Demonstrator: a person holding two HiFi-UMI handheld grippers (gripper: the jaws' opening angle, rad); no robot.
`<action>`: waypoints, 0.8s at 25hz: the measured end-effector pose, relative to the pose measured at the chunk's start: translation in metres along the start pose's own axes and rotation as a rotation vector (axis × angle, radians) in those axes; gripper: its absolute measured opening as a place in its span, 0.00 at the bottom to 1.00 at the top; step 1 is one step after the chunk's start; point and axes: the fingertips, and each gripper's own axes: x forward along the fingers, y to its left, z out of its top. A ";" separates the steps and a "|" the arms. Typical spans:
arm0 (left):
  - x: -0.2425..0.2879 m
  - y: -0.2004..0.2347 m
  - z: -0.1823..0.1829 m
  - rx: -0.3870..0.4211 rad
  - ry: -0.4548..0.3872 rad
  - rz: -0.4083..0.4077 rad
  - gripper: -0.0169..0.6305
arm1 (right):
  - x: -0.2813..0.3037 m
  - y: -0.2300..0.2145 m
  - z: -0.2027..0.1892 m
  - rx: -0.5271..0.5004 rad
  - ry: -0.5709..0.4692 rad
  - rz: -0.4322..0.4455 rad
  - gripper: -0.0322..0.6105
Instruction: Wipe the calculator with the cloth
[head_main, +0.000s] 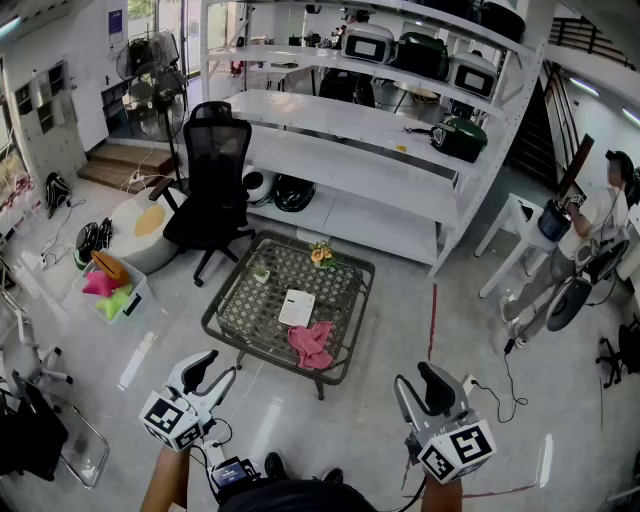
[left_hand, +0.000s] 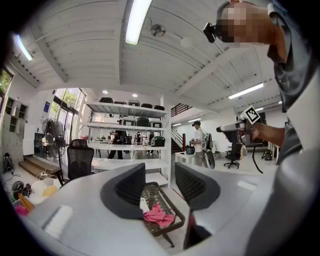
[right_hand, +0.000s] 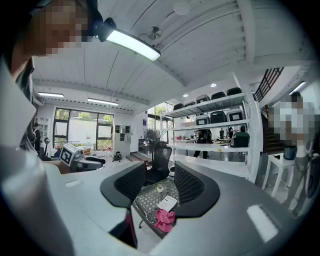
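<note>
Black jaws of the left gripper (head_main: 212, 368) and right gripper (head_main: 420, 385) are held apart and empty, in the air short of the low table (head_main: 232, 322). There the white calculator (head_main: 296, 307) is laid, with the pink cloth (head_main: 312, 345) just beside it.

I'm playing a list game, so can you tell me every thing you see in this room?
Table: one, dark wicker, middle of the floor.
Cloth: one, pink, on the table's near end.
Calculator: one, white, on the table just beyond the cloth.
Flowers: one bunch, yellow-orange, at the table's far edge.
Office chair: one, black, left of the table.
Fans: two, dark, far left.
Shelving: one, white, behind the table.
Cookers: several, white or dark green, on the shelving.
Person: one, far right.
Left gripper: one, grey-black, open, empty.
Right gripper: one, grey-black, open, empty.
</note>
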 end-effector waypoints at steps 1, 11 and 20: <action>0.001 0.001 -0.001 -0.001 -0.002 0.000 0.33 | 0.001 0.000 -0.001 0.000 0.001 -0.001 0.33; 0.019 0.018 -0.003 -0.015 -0.003 -0.015 0.33 | 0.019 -0.008 -0.001 -0.003 0.018 -0.023 0.33; 0.032 0.039 -0.016 -0.036 -0.009 -0.068 0.33 | 0.047 0.009 -0.003 -0.007 0.019 -0.058 0.33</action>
